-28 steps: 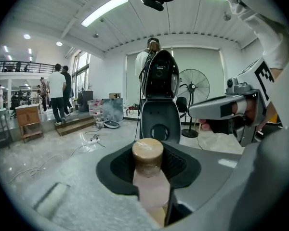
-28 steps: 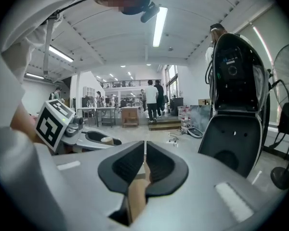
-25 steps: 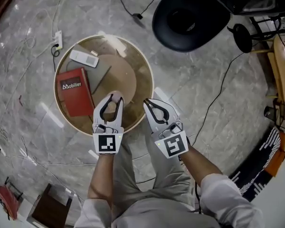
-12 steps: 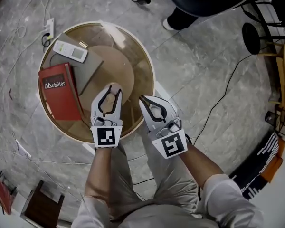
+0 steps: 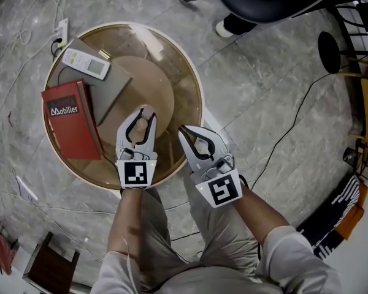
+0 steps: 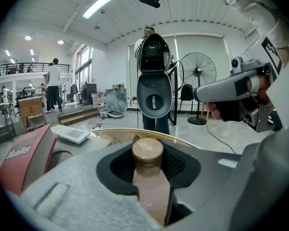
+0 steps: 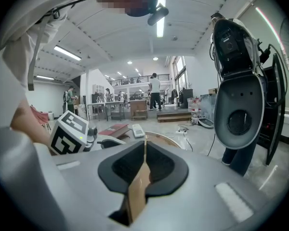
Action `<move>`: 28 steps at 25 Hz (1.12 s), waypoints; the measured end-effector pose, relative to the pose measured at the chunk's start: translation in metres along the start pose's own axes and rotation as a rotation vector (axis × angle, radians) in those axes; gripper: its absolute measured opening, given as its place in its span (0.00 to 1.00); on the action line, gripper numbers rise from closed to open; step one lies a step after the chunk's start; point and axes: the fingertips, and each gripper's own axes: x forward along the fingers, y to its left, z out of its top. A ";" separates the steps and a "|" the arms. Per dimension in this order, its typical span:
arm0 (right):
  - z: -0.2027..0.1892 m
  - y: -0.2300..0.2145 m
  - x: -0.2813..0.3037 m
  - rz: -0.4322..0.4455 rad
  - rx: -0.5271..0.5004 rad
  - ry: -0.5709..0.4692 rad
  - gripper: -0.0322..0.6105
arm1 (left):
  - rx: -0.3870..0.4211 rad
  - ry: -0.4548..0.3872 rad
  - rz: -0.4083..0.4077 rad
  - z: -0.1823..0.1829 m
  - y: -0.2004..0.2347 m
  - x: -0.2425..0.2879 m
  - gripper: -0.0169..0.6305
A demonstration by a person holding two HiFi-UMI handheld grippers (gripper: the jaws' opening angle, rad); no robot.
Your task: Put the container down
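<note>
Item 1, container (image 5: 142,139): it sits between the jaws of your left gripper (image 5: 141,114), which are closed on its sides and stand fairly wide apart around it. It is a tan, slim, cylindrical vessel with a brown rounded cap (image 6: 147,151). The cap end points toward the jaw tips and the body runs back toward your hand. The cap is on and the wall is opaque, so the contents cannot be seen.

Item 2, position: the left gripper and the container are over the near edge of the round table (image 5: 198,90), inside its rim. No view shows whether the container's base touches the glass top.

Item 3, right gripper (image 5: 184,131): the jaws are closed, tips together, and nothing is held. It is just beside the left gripper but apart from it, and its tips are over the table's near right rim.

Item 4, other items on the table: a red book (image 5: 70,124) lies at the left edge. A grey flat pad (image 5: 110,94) lies toward the far left edge, with a white remote control (image 5: 86,64) resting on it. All three are well apart from the container.
</note>
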 end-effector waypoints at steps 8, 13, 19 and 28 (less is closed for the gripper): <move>-0.006 -0.001 0.004 0.004 -0.005 0.003 0.07 | -0.014 -0.028 0.005 -0.006 0.006 0.005 0.22; -0.010 -0.001 0.005 0.001 -0.003 0.001 0.07 | -0.022 -0.051 0.004 -0.004 0.005 0.005 0.22; -0.013 0.001 0.006 0.003 0.002 0.006 0.07 | 0.010 -0.057 -0.008 -0.005 0.005 0.005 0.22; 0.001 -0.009 0.009 -0.015 -0.017 -0.008 0.07 | 0.009 -0.072 -0.014 0.005 0.005 -0.002 0.26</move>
